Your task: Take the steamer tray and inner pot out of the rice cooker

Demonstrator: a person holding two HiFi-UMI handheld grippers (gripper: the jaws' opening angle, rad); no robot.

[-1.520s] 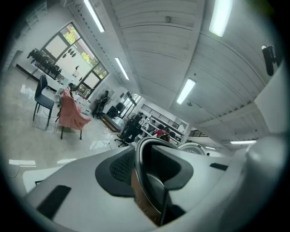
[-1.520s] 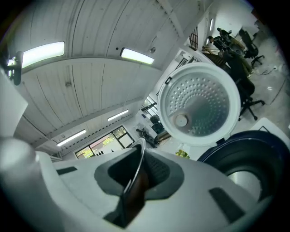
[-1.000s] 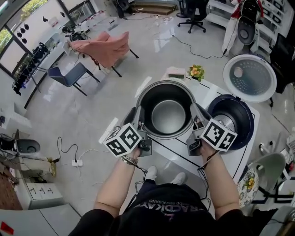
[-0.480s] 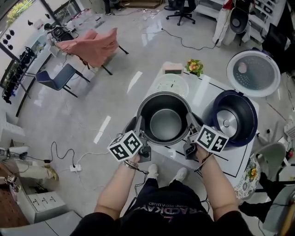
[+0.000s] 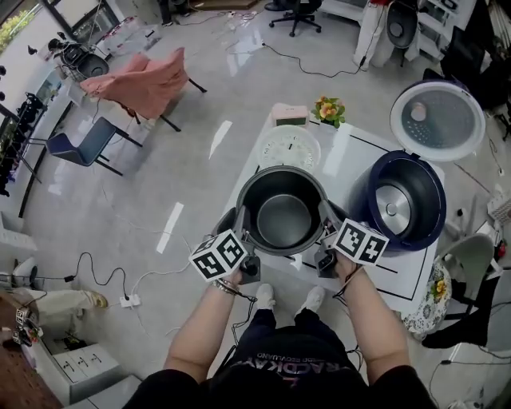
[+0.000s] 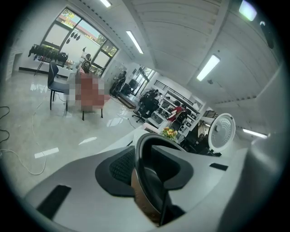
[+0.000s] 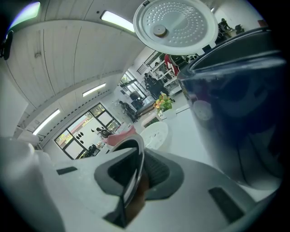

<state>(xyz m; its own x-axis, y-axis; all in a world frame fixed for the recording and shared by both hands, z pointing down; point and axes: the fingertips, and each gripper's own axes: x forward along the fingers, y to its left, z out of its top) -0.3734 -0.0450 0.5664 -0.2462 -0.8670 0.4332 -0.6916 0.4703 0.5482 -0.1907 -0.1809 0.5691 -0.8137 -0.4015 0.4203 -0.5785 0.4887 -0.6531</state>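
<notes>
The right tongs (image 7: pixel 135 183) clamp the inner pot (image 7: pixel 138 156) by its rim, beside the navy rice cooker (image 7: pixel 235 118) with raised lid (image 7: pixel 174 25).

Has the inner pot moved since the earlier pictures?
Yes. The inner pot has come down: in the head view it now looks smaller beside the rice cooker and no longer covers the steamer tray.

Only unreadable lettering on shirt (image 5: pixel 279 375)

Open lab hall; office chair (image 5: pixel 291 14), power strip (image 5: pixel 126 302)
</notes>
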